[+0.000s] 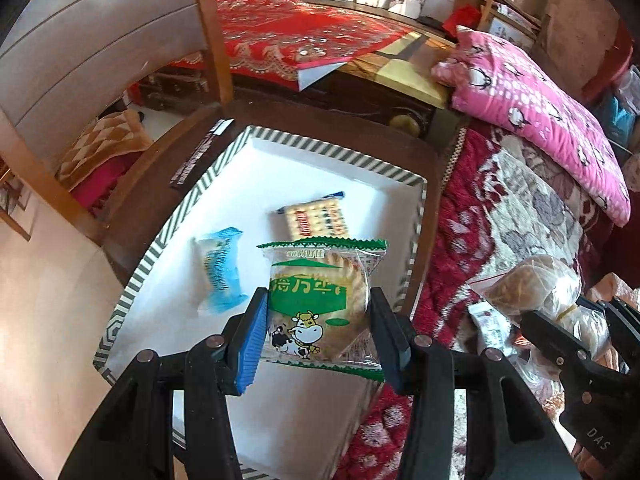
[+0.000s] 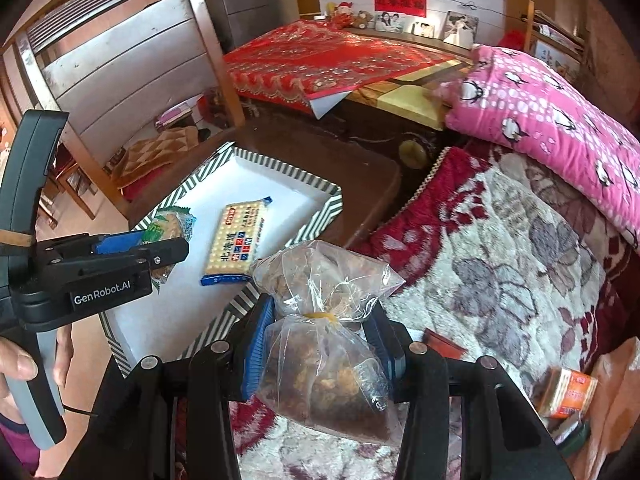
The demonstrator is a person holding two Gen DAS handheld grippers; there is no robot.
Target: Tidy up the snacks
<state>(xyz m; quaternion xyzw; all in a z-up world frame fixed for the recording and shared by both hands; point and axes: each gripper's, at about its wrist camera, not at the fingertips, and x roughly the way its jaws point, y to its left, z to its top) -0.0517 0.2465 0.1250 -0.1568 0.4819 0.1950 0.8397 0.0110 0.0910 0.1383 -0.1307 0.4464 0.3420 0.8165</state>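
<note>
My left gripper (image 1: 318, 308) is shut on a green cracker packet with a cartoon cow (image 1: 320, 300), held above the near part of a white tray with a striped rim (image 1: 332, 151). In the tray lie a blue wrapped snack (image 1: 222, 272) and a yellow cracker pack (image 1: 316, 220). My right gripper (image 2: 320, 332) is shut on a clear plastic bag of brown snacks (image 2: 324, 364), tied with a yellow band, just right of the tray's corner (image 2: 240, 304) over the blanket. The right wrist view shows the left gripper (image 2: 160, 240) with the green packet (image 2: 168, 224) over the tray.
The tray rests on a brown wooden chair seat (image 1: 400, 136). A floral red and cream blanket (image 2: 500, 248) and a pink pillow (image 2: 540, 112) lie to the right. An orange snack box (image 2: 568, 392) sits on the blanket. A hand (image 2: 24, 364) grips the left handle.
</note>
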